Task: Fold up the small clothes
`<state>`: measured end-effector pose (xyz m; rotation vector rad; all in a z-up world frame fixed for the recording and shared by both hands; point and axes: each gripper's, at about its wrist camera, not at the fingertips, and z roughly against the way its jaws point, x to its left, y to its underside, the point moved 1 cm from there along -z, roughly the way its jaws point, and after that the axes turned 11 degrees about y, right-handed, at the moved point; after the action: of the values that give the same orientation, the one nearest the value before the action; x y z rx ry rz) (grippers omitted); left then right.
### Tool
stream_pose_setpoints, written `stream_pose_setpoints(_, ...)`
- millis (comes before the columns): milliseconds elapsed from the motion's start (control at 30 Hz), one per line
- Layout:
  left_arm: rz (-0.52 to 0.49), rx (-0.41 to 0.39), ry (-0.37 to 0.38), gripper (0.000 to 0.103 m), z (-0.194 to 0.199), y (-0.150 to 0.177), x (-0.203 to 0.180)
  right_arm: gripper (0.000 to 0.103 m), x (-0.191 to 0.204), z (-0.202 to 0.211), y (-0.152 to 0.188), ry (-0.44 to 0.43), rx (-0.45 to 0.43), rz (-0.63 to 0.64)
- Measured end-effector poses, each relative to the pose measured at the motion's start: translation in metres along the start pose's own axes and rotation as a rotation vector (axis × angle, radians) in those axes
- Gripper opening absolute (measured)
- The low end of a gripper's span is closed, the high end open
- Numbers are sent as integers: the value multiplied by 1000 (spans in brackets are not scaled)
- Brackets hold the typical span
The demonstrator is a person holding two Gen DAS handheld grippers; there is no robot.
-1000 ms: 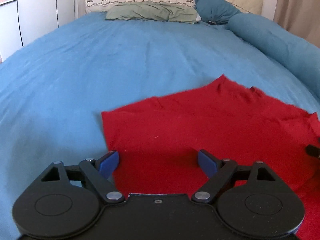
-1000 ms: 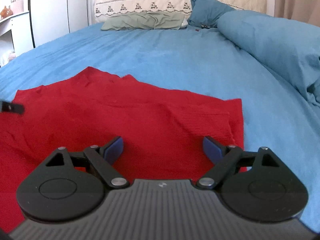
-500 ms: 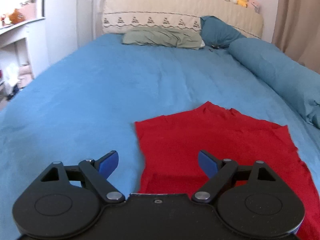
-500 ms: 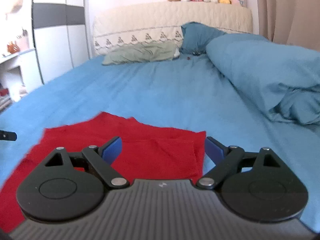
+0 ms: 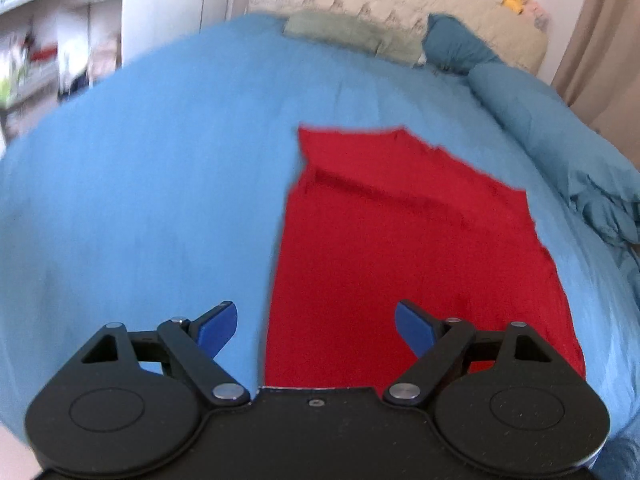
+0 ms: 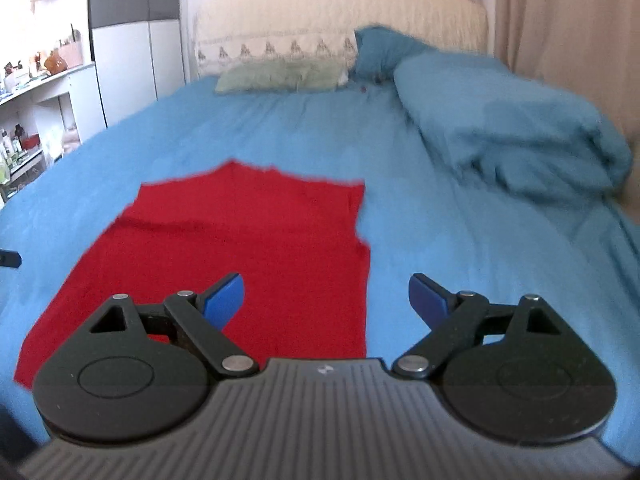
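Observation:
A red garment (image 5: 404, 248) lies flat on the blue bed sheet (image 5: 160, 184), with a fold ridge across its far part. It also shows in the right wrist view (image 6: 248, 248). My left gripper (image 5: 316, 326) is open and empty, held above the garment's left edge at its near end. My right gripper (image 6: 326, 298) is open and empty, held above the garment's right edge at its near end. A dark tip of the left gripper (image 6: 10, 258) shows at the left edge of the right wrist view.
A rolled blue duvet (image 6: 508, 128) lies along the right side of the bed. A green pillow (image 6: 280, 76) and a teal pillow (image 6: 380, 46) sit at the cream headboard (image 6: 340, 12). White shelves (image 6: 36, 100) stand to the left, a curtain (image 6: 568, 40) to the right.
Both grippers have pulled back and up from the garment, staying open. The garment now looks smaller and farther. The left wrist view is blurred from motion and has turned.

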<state>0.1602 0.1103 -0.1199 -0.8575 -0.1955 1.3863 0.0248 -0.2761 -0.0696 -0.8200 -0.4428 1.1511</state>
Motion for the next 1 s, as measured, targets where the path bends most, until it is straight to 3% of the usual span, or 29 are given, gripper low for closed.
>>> stream_pose_setpoints(100, 32, 60, -10, 81, -6, 29, 9, 103, -10, 6, 32, -36, 69, -88)
stream_pose_setpoints(267, 61, 154, -21, 72, -23, 60, 16, 101, -13, -7, 76, -6, 233, -125)
stream_pose_setpoints(367, 33, 151, -27, 67, -25, 70, 10, 98, -14, -14, 99, 0, 324, -167)
stream_pose_setpoints(600, 11, 126, -18, 57, -26, 78, 6, 79, -6, -24, 127, 29, 429, -149)
stream_pose_setpoints(733, -12, 122, -21, 50, -30, 82, 3, 74, -4, -24, 131, 16, 439, -162)
stream_pose_setpoints(900, -8, 122, -15, 47, -30, 83, 3, 56, -4, -22, 131, -12, 434, -175)
stream_pose_setpoints(1000, 6, 138, -6, 40, -31, 84, 3, 54, -2, -21, 132, -18, 438, -173)
